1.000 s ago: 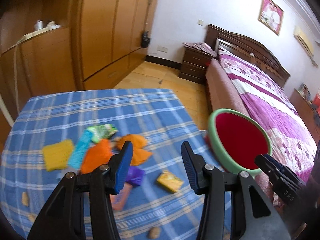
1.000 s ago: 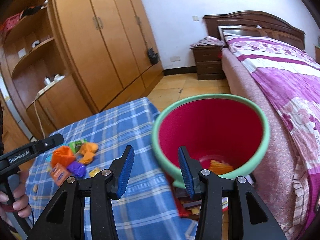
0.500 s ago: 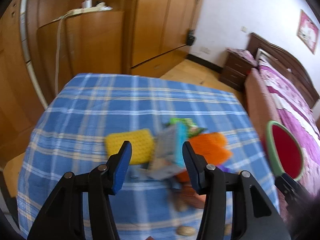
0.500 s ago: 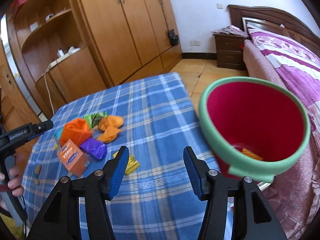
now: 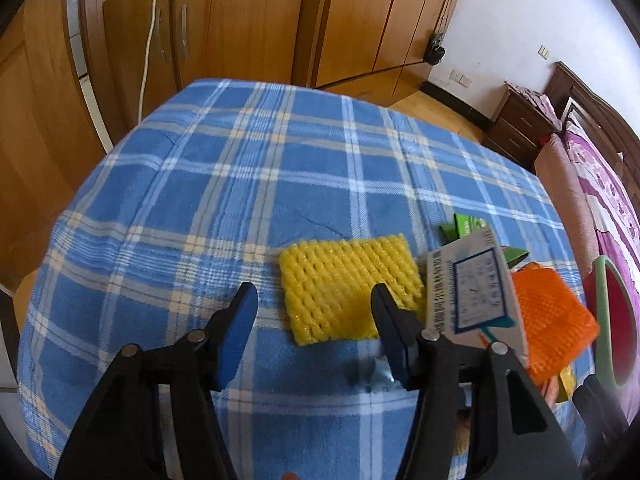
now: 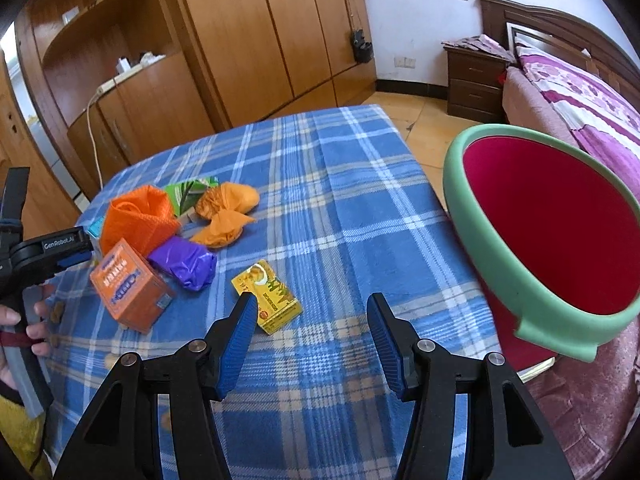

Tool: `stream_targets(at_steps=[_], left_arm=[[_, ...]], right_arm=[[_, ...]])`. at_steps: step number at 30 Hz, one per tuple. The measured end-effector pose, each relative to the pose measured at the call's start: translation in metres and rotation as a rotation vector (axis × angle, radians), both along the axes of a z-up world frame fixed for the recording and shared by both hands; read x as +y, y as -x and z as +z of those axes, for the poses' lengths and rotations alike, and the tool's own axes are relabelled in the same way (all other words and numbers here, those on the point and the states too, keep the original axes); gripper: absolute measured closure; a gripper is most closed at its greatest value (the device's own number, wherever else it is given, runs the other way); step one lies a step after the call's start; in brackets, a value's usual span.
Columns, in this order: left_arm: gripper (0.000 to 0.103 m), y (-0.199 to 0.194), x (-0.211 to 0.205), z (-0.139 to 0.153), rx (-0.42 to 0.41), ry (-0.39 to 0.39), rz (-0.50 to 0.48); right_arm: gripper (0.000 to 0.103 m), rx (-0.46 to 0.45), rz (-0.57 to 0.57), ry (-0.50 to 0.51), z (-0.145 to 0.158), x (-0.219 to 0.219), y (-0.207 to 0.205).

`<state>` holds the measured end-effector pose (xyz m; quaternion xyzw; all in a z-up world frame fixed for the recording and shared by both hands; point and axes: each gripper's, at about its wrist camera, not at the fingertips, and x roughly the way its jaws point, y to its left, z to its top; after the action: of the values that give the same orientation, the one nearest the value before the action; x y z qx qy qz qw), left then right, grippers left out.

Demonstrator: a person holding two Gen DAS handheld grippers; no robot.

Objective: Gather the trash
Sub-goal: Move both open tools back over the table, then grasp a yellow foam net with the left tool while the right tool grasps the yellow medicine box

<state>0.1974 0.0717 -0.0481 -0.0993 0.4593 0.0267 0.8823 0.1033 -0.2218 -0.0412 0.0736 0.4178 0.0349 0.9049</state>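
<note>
On the blue plaid tablecloth [image 5: 248,184], the left gripper [image 5: 314,330] hangs spread and empty over the yellow foam net [image 5: 348,284], which it should straddle squarely before pinching, while the right gripper [image 6: 310,334], likewise spread, waits beside the green-rimmed bin [image 6: 480,248].

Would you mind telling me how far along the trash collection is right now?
Early stage. Nothing visibly collected: what shows of the bin's interior is bare. Both grippers are open and empty; the left gripper hovers over the yellow foam net. The orange box, purple wrapper and yellow packet remain.
</note>
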Motion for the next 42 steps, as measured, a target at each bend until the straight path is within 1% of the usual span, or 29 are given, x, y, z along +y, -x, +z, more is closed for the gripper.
stream_targets(at_steps=[4, 8, 10, 11, 12, 13, 14, 15, 16, 18, 19, 21, 24, 29, 33, 38, 42], left_arm=[[0.044, -0.004, -0.003, -0.001, -0.012, -0.008, -0.004], [0.044, -0.005, -0.005, -0.001, -0.016, -0.003, 0.006], [0.045, -0.006, -0.006, -0.002, -0.022, 0.002, -0.004], [0.047, -0.006, -0.006, -0.002, -0.025, 0.006, -0.01], [0.053, -0.006, -0.007, -0.001, -0.029, 0.012, -0.014], [0.061, -0.006, -0.008, -0.001, -0.033, 0.025, -0.023], [0.065, -0.006, -0.009, -0.001, -0.036, 0.042, -0.035], [0.073, -0.006, -0.01, 0.0, -0.04, 0.057, -0.043], [0.078, -0.006, -0.011, 0.0, -0.044, 0.066, -0.049], [0.083, -0.005, -0.012, 0.0, -0.051, 0.075, -0.056], [0.084, -0.005, -0.012, 0.001, -0.055, 0.084, -0.058], [0.086, -0.003, -0.012, 0.003, -0.062, 0.11, -0.061], [0.087, 0.002, -0.013, 0.008, -0.079, 0.133, -0.068], [0.087, 0.015, -0.016, 0.024, -0.122, 0.154, -0.085], [0.087, 0.028, -0.022, 0.043, -0.166, 0.156, -0.11], [0.087, 0.045, -0.034, 0.067, -0.225, 0.16, -0.149], [0.087, 0.057, -0.045, 0.082, -0.258, 0.166, -0.183]], right_arm=[[0.045, 0.01, 0.008, 0.013, -0.005, 0.004, -0.005], [0.045, 0.006, 0.022, 0.011, -0.006, 0.005, -0.008], [0.045, 0.002, 0.026, 0.01, -0.006, 0.006, -0.009], [0.045, 0.002, 0.028, 0.006, -0.007, 0.007, -0.009], [0.045, 0.004, 0.032, -0.001, -0.007, 0.007, -0.01], [0.045, 0.006, 0.036, -0.009, -0.008, 0.008, -0.011], [0.045, 0.007, 0.04, -0.015, -0.009, 0.009, -0.011], [0.045, 0.008, 0.044, -0.018, -0.009, 0.01, -0.012], [0.045, 0.009, 0.049, -0.021, -0.01, 0.011, -0.012], [0.046, 0.01, 0.058, -0.022, -0.011, 0.013, -0.012], [0.052, 0.007, 0.064, -0.022, -0.01, 0.014, -0.012], [0.057, 0.011, 0.074, -0.027, -0.011, 0.016, -0.011], [0.069, 0.012, 0.097, -0.029, -0.011, 0.02, -0.01], [0.07, 0.003, 0.116, -0.038, -0.01, 0.023, -0.005], [0.07, -0.022, 0.115, -0.035, -0.005, 0.025, 0.001], [0.07, -0.06, 0.099, -0.047, 0.008, 0.02, 0.012], [0.07, -0.092, 0.081, -0.055, 0.02, 0.015, 0.023]])
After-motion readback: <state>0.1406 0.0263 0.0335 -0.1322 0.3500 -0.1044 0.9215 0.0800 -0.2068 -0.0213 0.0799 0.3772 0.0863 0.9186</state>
